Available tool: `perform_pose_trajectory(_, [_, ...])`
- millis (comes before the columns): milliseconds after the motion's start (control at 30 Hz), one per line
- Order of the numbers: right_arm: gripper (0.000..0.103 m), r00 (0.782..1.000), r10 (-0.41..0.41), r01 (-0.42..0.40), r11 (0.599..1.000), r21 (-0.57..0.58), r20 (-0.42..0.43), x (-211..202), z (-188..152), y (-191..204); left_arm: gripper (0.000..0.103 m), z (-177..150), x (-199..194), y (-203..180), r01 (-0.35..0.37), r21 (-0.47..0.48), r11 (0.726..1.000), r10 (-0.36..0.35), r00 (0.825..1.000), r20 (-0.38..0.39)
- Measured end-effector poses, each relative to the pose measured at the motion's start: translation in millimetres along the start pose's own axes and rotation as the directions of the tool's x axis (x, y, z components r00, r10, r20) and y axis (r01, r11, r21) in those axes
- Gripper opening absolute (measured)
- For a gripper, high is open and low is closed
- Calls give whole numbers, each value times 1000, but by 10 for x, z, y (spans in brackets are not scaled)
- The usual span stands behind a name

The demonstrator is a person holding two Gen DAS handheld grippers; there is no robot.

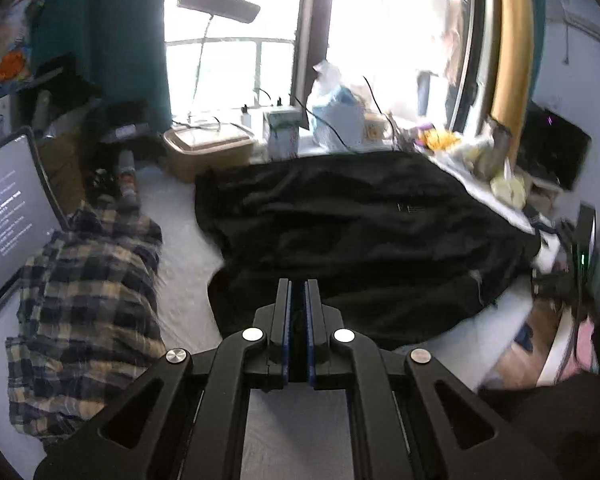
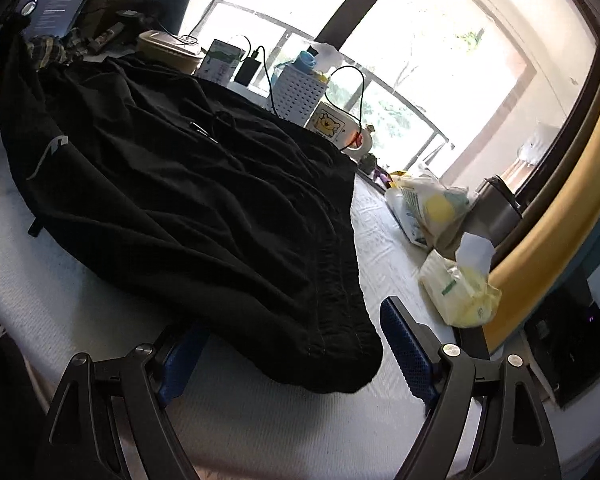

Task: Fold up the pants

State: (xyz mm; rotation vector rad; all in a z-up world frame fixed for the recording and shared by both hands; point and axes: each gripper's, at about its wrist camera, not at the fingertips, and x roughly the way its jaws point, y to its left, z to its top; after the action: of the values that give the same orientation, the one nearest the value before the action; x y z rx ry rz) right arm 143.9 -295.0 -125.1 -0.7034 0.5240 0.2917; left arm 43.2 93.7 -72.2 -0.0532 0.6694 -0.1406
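Black pants (image 1: 360, 232) lie spread and wrinkled on a white bed (image 1: 180, 280). My left gripper (image 1: 298, 286) is shut, its blue-padded fingers pressed together at the pants' near edge, with a thin dark strip between them that looks like fabric. In the right wrist view the same pants (image 2: 180, 184) fill the middle, a grey logo on the left side. My right gripper (image 2: 288, 328) is open, its fingers on either side of the pants' near corner, which lies between them.
A plaid shirt (image 1: 88, 312) and a lit tablet (image 1: 8, 216) lie left of the pants. Boxes, a white basket (image 2: 296, 92), cables and a mug (image 2: 330, 124) line the window side. Tissue packs (image 2: 456, 292) and a metal cup (image 2: 496, 208) sit to the right.
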Motion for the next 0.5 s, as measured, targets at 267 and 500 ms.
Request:
perform_pose_trajectory(267, [32, 994, 110, -107, 990, 94, -30, 122, 74, -109, 6, -280, 104, 29, 74, 44, 996, -70, 993, -97])
perform_pose_trajectory(500, [32, 983, 167, -153, 976, 156, -75, 214, 169, -157, 81, -480, 104, -296, 154, 208, 966, -121, 979, -164])
